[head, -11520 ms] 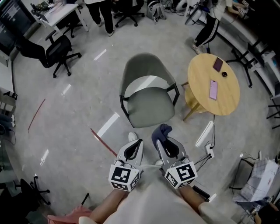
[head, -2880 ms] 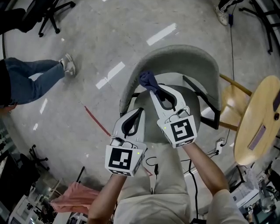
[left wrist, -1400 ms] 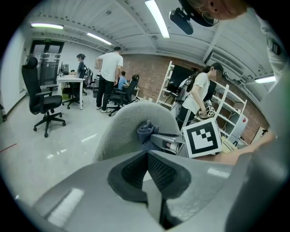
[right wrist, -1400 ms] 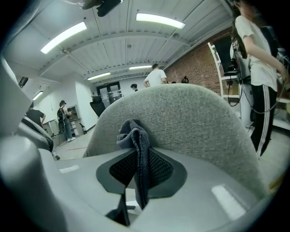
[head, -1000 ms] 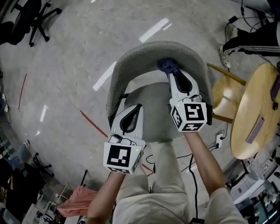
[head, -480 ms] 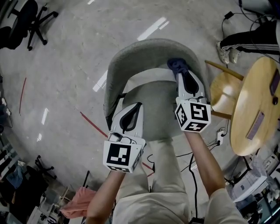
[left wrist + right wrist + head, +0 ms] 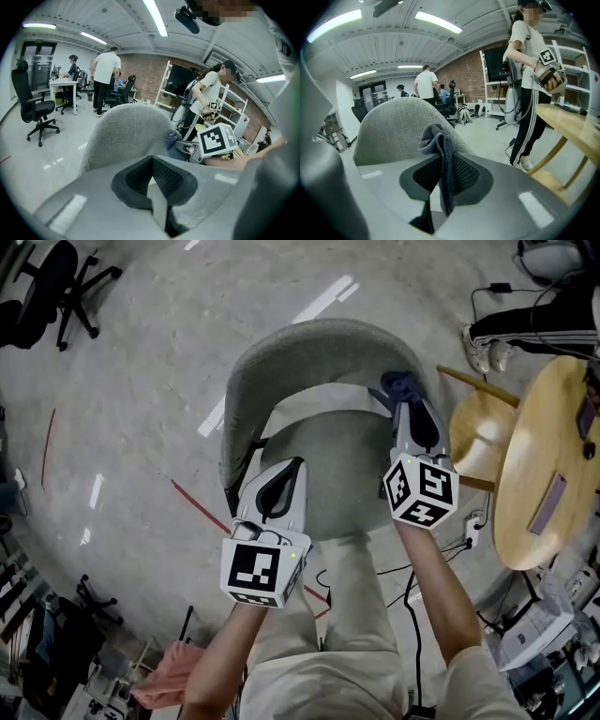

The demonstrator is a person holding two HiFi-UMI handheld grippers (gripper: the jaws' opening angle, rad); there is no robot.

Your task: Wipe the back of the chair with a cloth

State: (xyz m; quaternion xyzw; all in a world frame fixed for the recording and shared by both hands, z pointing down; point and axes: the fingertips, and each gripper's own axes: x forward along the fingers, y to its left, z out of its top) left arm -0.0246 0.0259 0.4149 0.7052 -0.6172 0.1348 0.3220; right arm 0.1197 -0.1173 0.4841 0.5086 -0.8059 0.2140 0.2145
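The right gripper (image 7: 410, 414) is pinching a dark blue cloth (image 7: 400, 385) between its jaws, with a bunch of fabric sticking out past the tips. In the head view the cloth is sitting at the right end of the chair's (image 7: 309, 341) curved grey backrest, just right of centre. The left gripper (image 7: 281, 486) is hanging over the seat's lower left edge, close to the backrest's left end. Its jaws are pressing together on nothing.

Bare floor (image 7: 141, 381) is lying open to the left of the chair and above it. On the right the room is tighter. A yellow stool (image 7: 478, 432) is standing just beside the backrest, and a round wooden table (image 7: 544, 427) is standing over it. Cables (image 7: 448, 545) are trailing below the stool.

The seat is hiding the chair's legs, and the backrest's outer face is out of sight. The right edge is cutting off the table, and the upper corners are cutting off a black office chair (image 7: 56, 277) and someone's striped trousers (image 7: 534, 320).

In the right gripper view the cloth (image 7: 440, 154) is covering the line where the jaws meet.
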